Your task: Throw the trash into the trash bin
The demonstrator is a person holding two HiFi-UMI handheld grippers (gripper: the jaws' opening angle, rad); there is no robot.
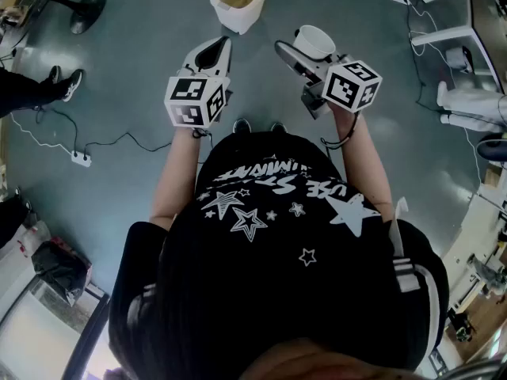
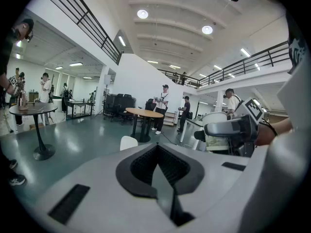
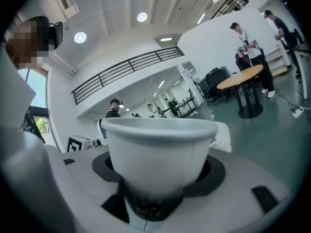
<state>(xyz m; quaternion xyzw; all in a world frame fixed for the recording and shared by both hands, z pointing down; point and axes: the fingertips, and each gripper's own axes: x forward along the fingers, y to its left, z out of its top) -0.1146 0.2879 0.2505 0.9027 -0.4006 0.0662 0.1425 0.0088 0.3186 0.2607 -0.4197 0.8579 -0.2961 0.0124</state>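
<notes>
My right gripper [image 1: 313, 55] is shut on a white paper cup [image 1: 314, 41], which stands upright between the jaws and fills the right gripper view [image 3: 158, 152]. My left gripper [image 1: 220, 47] is level with it on the left, shut, with nothing between its pads [image 2: 158, 154]. A white trash bin [image 1: 238, 0] stands open on the grey floor just ahead, between and beyond the two grippers. Its rim [image 2: 129, 142] shows just past the left jaws. From the left gripper view I also see the right gripper [image 2: 228, 129] holding the cup [image 2: 214, 118].
A power strip [image 1: 79, 158] and cables lie on the floor to the left. A black pedestal base [image 1: 87, 10] and someone's shoes [image 1: 65, 83] are at far left. White desk legs [image 1: 451, 34] stand at right. A round wooden table [image 2: 144, 112] with people near it stands farther off.
</notes>
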